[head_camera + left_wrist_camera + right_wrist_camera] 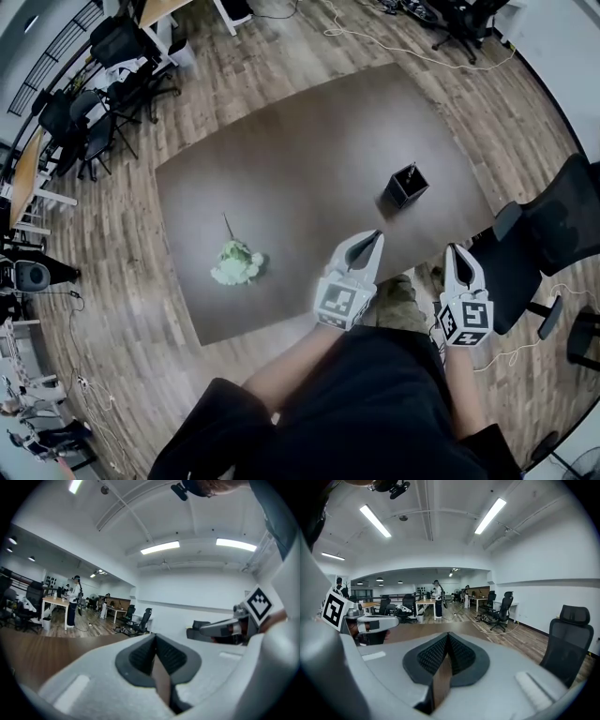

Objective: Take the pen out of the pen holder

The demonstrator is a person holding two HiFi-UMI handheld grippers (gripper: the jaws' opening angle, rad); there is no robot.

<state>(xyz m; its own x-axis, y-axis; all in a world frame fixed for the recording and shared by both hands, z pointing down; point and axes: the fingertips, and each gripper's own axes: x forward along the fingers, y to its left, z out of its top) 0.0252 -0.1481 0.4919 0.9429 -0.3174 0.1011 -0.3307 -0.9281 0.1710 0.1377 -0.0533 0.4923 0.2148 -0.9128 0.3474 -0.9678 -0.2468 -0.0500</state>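
**An open-plan office**

We are in a large open-plan office. A dark table (309, 159) stands on a wood-plank floor (122, 309), with a black office chair (553, 225) at four o'clock and more chairs (103, 131) at ten. Desks (425, 603) line the room under ceiling strip lights (490, 515).

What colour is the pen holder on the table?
The pen holder is black; head view.

A dark brown table (309, 141) stands on a wooden floor. On its right part stands a black square pen holder (406, 185) with a thin pen (411, 169) inside. A pale green flower bunch (237, 263) lies well apart, near the left edge. The left gripper (378, 233) reaches over the near edge, with its tips together. The right gripper (454, 249) is at that edge, beside a black office chair (553, 225).
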